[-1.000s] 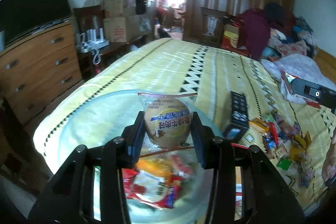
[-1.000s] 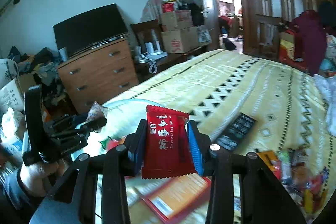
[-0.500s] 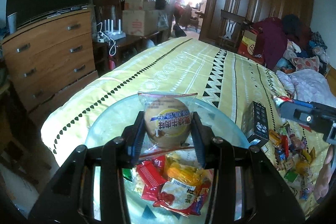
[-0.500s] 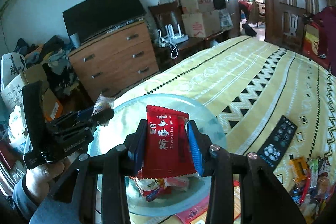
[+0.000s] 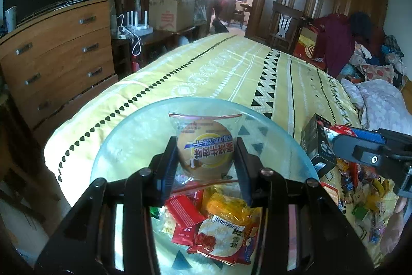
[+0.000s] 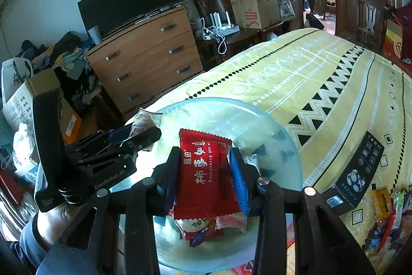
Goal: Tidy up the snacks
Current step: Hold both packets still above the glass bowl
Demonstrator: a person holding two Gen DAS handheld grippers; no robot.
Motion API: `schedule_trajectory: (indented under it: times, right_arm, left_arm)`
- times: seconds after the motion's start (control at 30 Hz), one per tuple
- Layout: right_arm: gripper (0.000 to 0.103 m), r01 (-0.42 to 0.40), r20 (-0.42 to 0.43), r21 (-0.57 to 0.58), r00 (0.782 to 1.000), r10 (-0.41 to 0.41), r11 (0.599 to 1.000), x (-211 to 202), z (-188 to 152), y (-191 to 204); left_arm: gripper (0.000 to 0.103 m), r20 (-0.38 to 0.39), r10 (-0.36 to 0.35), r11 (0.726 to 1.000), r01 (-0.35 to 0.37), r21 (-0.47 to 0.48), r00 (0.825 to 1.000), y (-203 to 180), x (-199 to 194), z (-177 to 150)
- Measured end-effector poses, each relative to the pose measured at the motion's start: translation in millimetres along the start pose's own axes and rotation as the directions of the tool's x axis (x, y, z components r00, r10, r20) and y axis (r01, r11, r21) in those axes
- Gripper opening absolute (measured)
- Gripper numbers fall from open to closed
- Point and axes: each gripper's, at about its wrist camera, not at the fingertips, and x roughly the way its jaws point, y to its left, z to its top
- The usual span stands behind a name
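Note:
My left gripper is shut on a clear packet with a round brown cake and holds it above the glass plate. Several snack packets lie on the plate below it. My right gripper is shut on a red candy packet with white characters, also above the glass plate. The left gripper also shows in the right wrist view, the right gripper in the left wrist view.
The plate sits at the corner of a bed with a yellow patterned cover. A black box stands right of the plate. A heap of loose snacks lies further right. A wooden dresser stands beyond the bed's edge.
Both grippers have moved over the glass plate with their packets still held. The plate and its packets now fill the lower part of both views.

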Motion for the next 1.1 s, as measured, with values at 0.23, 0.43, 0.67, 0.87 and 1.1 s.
schedule_trajectory:
  times: [0.23, 0.43, 0.67, 0.87, 1.1]
  right_arm:
    - [0.042, -0.001, -0.004, 0.009, 1.0, 0.001, 1.0, 5, -1, -4]
    - [0.042, -0.001, -0.006, 0.011, 1.0, 0.002, 1.0, 6, -1, -4]
    - [0.042, -0.001, -0.007, 0.012, 1.0, 0.001, 1.0, 7, -2, -5]
    - [0.042, 0.0, -0.012, 0.017, 1.0, 0.001, 1.0, 13, -5, -6]
    - [0.042, 0.0, -0.014, 0.016, 1.0, 0.0, 1.0, 13, -5, -6]
  left_arm:
    - [0.042, -0.009, 0.0, 1.0, 0.0, 0.008, 1.0, 1, 6, -3]
    - [0.042, -0.027, 0.008, 1.0, -0.008, 0.016, 1.0, -1, 14, -5]
    - [0.042, -0.042, 0.017, 1.0, -0.016, 0.025, 0.999, -3, 18, -6]
    - [0.042, -0.047, 0.02, 0.999, -0.019, 0.026, 0.999, -5, 20, -6]
    - [0.042, -0.046, 0.019, 0.999, -0.017, 0.027, 0.999, -5, 21, -7]
